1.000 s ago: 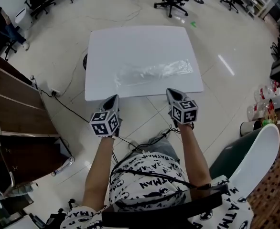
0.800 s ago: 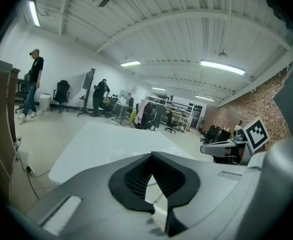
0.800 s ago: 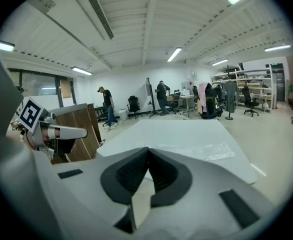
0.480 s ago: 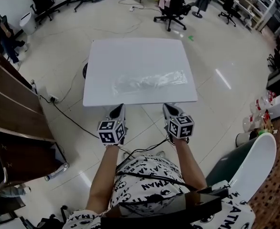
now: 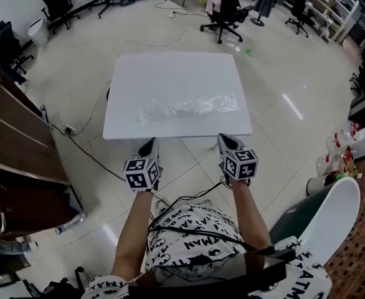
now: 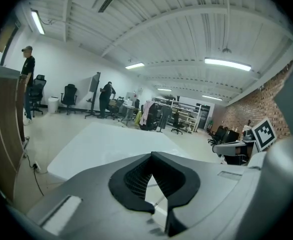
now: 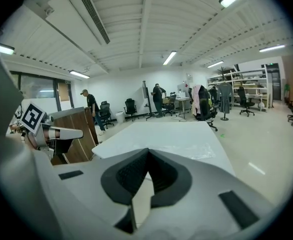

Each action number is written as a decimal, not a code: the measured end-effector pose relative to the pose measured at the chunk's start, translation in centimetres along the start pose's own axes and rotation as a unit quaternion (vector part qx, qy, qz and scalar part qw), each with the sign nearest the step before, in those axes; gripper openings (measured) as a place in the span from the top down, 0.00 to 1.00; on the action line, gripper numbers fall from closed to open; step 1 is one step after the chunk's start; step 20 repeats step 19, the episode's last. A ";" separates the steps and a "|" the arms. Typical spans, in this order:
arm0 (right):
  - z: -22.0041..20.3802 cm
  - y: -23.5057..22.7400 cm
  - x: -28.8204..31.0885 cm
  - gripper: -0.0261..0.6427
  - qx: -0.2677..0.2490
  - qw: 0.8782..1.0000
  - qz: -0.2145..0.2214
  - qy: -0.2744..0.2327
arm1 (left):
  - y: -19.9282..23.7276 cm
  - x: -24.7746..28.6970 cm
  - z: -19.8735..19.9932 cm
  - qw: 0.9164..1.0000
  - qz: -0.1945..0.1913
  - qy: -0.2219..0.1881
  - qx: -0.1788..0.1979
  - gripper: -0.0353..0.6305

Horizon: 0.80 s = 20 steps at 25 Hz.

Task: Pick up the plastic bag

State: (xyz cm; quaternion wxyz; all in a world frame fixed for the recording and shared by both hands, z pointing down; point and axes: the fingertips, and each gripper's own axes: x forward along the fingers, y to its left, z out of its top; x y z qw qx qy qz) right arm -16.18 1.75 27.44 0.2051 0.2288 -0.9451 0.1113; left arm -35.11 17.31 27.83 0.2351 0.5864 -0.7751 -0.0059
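The clear plastic bag (image 5: 189,109) lies flat and crumpled across the near half of the white table (image 5: 170,73). Both grippers hang in front of the table's near edge, short of the bag. My left gripper (image 5: 150,143) is shut with nothing in it, and its tips point at the front left edge. My right gripper (image 5: 223,138) is also shut and empty, at the front right edge. In the right gripper view the bag (image 7: 195,149) shows on the table (image 7: 161,134) beyond the shut right gripper (image 7: 147,150). The left gripper view shows the left gripper (image 6: 151,155) and the table (image 6: 101,144).
A brown wooden cabinet (image 5: 14,148) stands at the left, with a black cable (image 5: 89,151) running over the tiled floor. Office chairs (image 5: 223,8) stand beyond the table. A white chair (image 5: 332,210) and some bottles (image 5: 338,148) are at the right. People stand far off.
The view has shifted a little. Both grippers have drawn slightly back from the table's near edge and stay shut. The bag has not moved.
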 end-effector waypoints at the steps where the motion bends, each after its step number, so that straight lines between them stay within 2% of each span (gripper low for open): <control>1: -0.1 0.0 -0.1 0.96 0.005 1.000 0.002 -0.001 | -0.2 -0.1 -0.2 1.000 -0.001 0.003 0.002 0.94; 10: -0.6 1.1 -0.5 0.96 -0.002 1.000 0.025 0.000 | -1.5 -0.4 0.0 1.000 0.000 0.006 0.018 0.94; 20: -1.3 1.6 -0.1 0.96 -0.001 1.000 0.025 0.007 | -0.8 -0.7 -0.3 1.000 0.003 0.013 0.022 0.94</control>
